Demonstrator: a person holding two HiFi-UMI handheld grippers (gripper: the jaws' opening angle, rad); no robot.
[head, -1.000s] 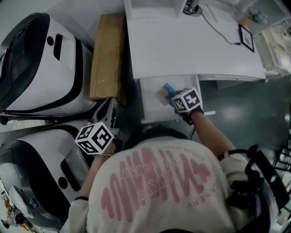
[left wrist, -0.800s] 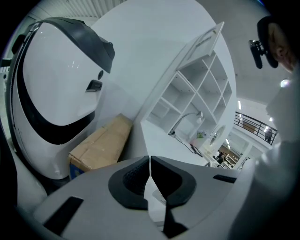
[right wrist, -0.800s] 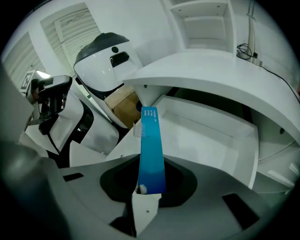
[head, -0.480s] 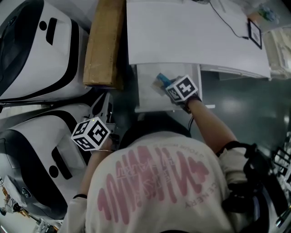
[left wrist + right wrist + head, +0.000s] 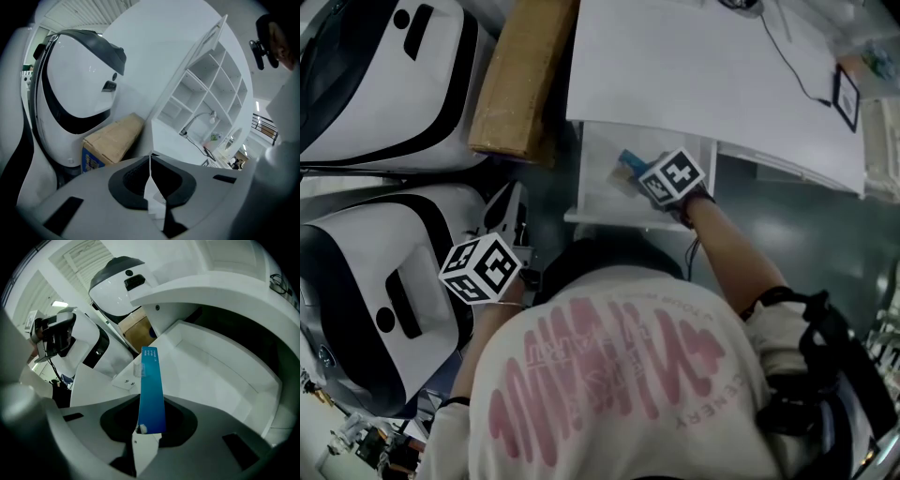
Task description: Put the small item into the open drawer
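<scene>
My right gripper (image 5: 149, 430) clamps the blue packet (image 5: 152, 385), long axis running up-frame over the drawer (image 5: 225, 380); head view catches just its tip; left gripper (image 5: 151, 171) clenched, empty.

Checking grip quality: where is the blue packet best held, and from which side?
Grip the blue packet by one short end, coming in along its length: it is long, narrow and flat. The right gripper holds it so.

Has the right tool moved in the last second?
Yes, slightly. In the head view the right tool, with the blue packet, overlapped the right wall of the drawer; now it sits just inside, shifted left.
</scene>
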